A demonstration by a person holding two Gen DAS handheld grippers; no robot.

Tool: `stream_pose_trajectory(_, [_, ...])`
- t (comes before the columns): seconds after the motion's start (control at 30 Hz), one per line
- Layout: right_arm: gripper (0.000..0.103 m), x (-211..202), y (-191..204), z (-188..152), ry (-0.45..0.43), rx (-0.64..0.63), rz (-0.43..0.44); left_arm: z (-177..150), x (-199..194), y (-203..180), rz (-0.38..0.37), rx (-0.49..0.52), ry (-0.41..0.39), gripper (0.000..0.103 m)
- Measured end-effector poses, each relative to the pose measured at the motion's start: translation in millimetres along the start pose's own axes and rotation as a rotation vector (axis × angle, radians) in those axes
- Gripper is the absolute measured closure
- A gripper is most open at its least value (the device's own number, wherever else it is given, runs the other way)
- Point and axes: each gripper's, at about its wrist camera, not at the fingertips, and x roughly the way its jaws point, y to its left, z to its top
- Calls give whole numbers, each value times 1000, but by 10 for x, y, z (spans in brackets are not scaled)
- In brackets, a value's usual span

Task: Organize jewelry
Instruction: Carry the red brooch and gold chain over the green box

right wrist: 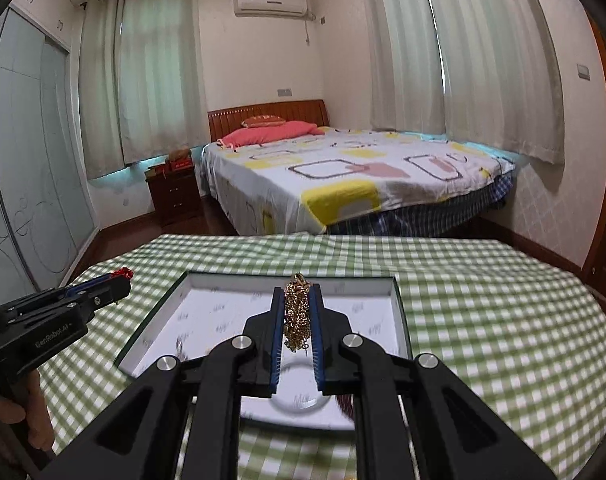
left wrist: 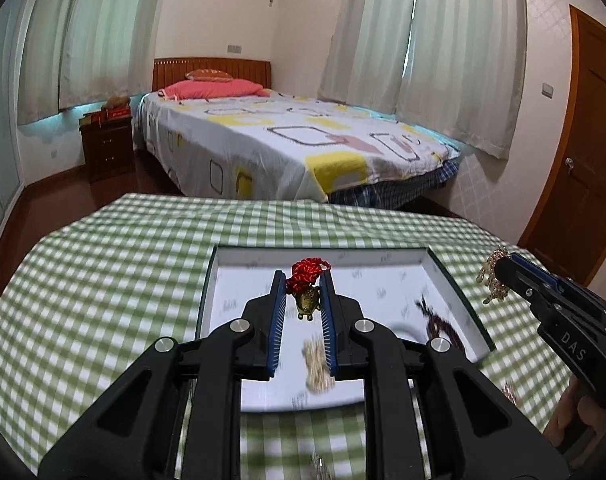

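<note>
My left gripper (left wrist: 302, 280) is shut on a red knotted cord with a small brass charm (left wrist: 306, 300), held above the shallow white box (left wrist: 223, 280). My right gripper (right wrist: 297, 292) is shut on a bunched gold chain (right wrist: 297, 316), also above the box (right wrist: 399, 320). In the left wrist view the right gripper (left wrist: 503, 268) shows at the right with the gold chain (left wrist: 493, 276) hanging from its tip. In the right wrist view the left gripper (right wrist: 119, 280) shows at the left with the red cord (right wrist: 123, 272) at its tip. Inside the box lie a blurred gold piece (left wrist: 317, 368) and a dark beaded piece (left wrist: 439, 324).
The box sits on a table with a green checked cloth (left wrist: 103, 300). A small silvery item (left wrist: 319, 462) lies on the cloth near the front edge. Beyond the table are a bed (left wrist: 283, 144), a nightstand (left wrist: 107, 148) and a wooden door (left wrist: 583, 140).
</note>
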Motion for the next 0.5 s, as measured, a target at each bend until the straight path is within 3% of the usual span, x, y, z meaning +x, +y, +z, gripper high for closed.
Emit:
stream_pose_trajectory(0.23, [90,364,-96,38,0,-2,-12,90,444,6,13,9,-15,86])
stream_pose_trajectory(0.5, [90,951,-246,-177,122,18,-22,-95,1172,171,51,-14,168,86])
